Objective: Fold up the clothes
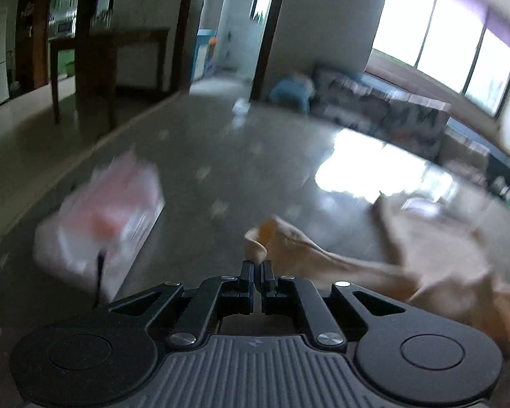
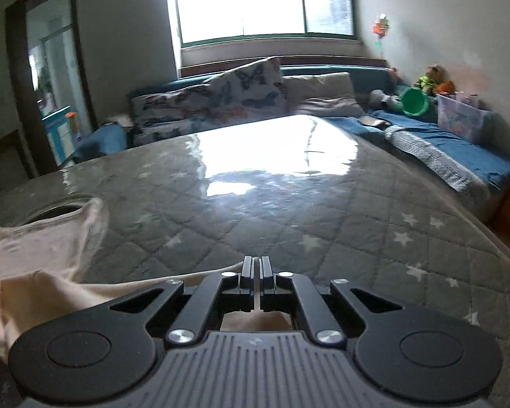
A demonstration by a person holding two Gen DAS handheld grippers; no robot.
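A cream garment point(image 2: 34, 272) lies rumpled at the left of a grey star-quilted mattress point(image 2: 289, 210), its neckline point(image 2: 61, 210) toward the far side. My right gripper point(image 2: 256, 261) is shut on the garment's edge, and cloth shows under the jaws. In the blurred left wrist view the same cream garment point(image 1: 425, 255) trails off to the right. My left gripper point(image 1: 256, 267) is shut on a corner of it, and a small fold of cloth point(image 1: 256, 248) sticks up above the fingertips.
A white packet with pink print point(image 1: 98, 217) lies on the mattress left of the left gripper. Beyond the mattress stand a sofa with butterfly cushions point(image 2: 221, 98), blue bedding point(image 2: 459, 149), a green bucket point(image 2: 414, 102) and a clear plastic box point(image 2: 462, 115).
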